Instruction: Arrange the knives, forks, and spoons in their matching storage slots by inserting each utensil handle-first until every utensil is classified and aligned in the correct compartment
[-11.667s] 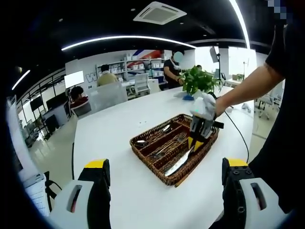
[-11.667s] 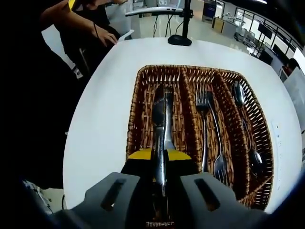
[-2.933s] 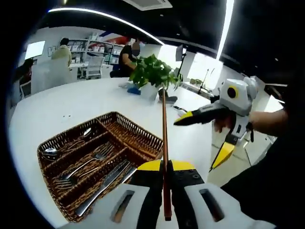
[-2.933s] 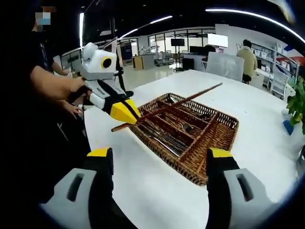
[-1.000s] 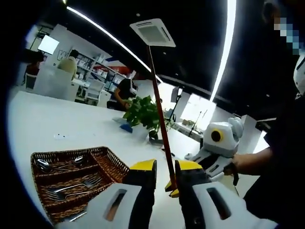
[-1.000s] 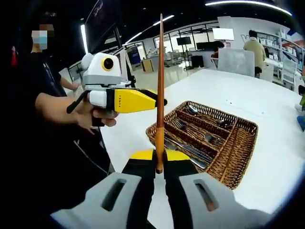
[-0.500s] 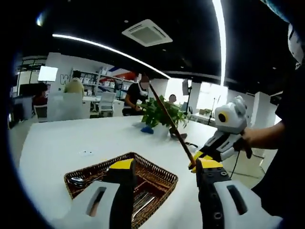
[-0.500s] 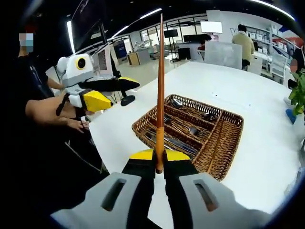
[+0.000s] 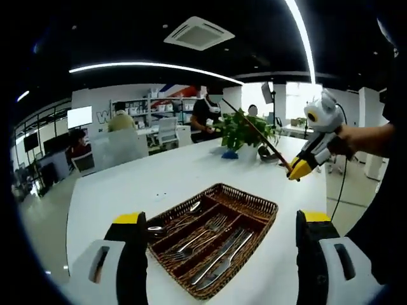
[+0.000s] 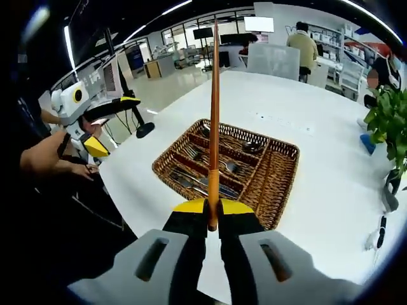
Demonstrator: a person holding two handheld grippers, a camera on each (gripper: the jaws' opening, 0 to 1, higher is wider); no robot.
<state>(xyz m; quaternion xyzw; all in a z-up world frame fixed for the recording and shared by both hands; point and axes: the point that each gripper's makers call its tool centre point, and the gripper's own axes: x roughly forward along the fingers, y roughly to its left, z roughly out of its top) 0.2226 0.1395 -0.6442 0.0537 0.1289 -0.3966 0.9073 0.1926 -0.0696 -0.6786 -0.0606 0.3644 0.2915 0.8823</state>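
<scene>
A wicker cutlery basket (image 9: 249, 194) lies on the white table, holding spoons (image 9: 173, 222), forks (image 9: 198, 234) and knives (image 9: 224, 250) in separate slots. Its slot at one side (image 10: 270, 179) has nothing in it. My left gripper (image 9: 221, 219) is open above the table's near edge, holding nothing. To the upper right, my right gripper (image 9: 294, 171) is shut on a long brown chopstick (image 9: 254, 132). From the right gripper (image 10: 213, 215), the chopstick (image 10: 214, 101) rises straight up over the basket (image 10: 286, 184). The left gripper (image 10: 117, 124) is off to the left, its jaws apart.
A potted plant (image 9: 241, 130) stands at the far end of the table, with a black stand base (image 10: 144, 130) near another edge. People sit and stand at desks in the background. White tabletop (image 10: 331, 190) spreads around the basket.
My left gripper has let go of the chopstick, opened wide and drawn away. The right gripper now holds the chopstick alone and has moved further from the left one.
</scene>
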